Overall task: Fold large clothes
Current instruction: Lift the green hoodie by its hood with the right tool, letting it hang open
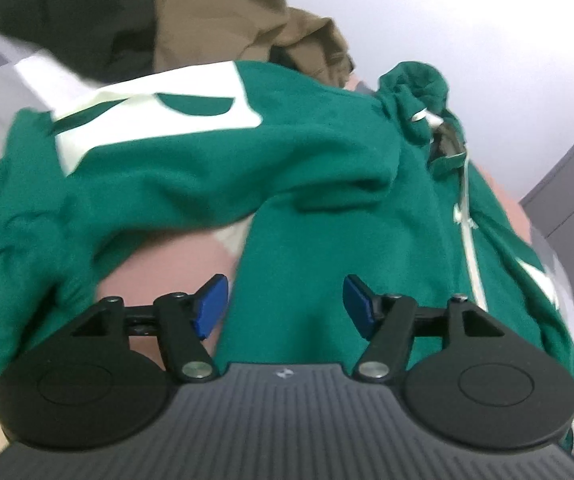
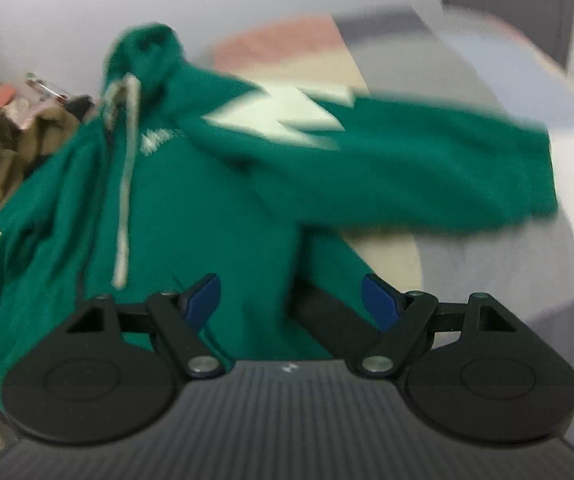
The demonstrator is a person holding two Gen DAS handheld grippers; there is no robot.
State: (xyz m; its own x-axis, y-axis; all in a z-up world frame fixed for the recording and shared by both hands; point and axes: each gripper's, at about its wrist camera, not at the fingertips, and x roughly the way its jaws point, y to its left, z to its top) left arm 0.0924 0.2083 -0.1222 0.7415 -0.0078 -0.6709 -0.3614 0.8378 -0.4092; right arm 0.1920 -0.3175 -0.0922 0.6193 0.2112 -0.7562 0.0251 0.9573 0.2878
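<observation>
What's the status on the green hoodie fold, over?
Left gripper open, empty. Right gripper open, empty. Green hooded sweatshirt with white lettering spread flat, both sleeves out, unfolded. Brown garment and black garment piled beyond it.

Open bedcover [image 2: 487, 280] right of the green hoodie [image 2: 207, 208], clear for a pass. Far left blocked by a heap of tan clothes [image 1: 215, 20] and dark clothes [image 1: 67, 12]. Small bare pink patch [image 1: 167, 264] under the hoodie's left sleeve.
</observation>
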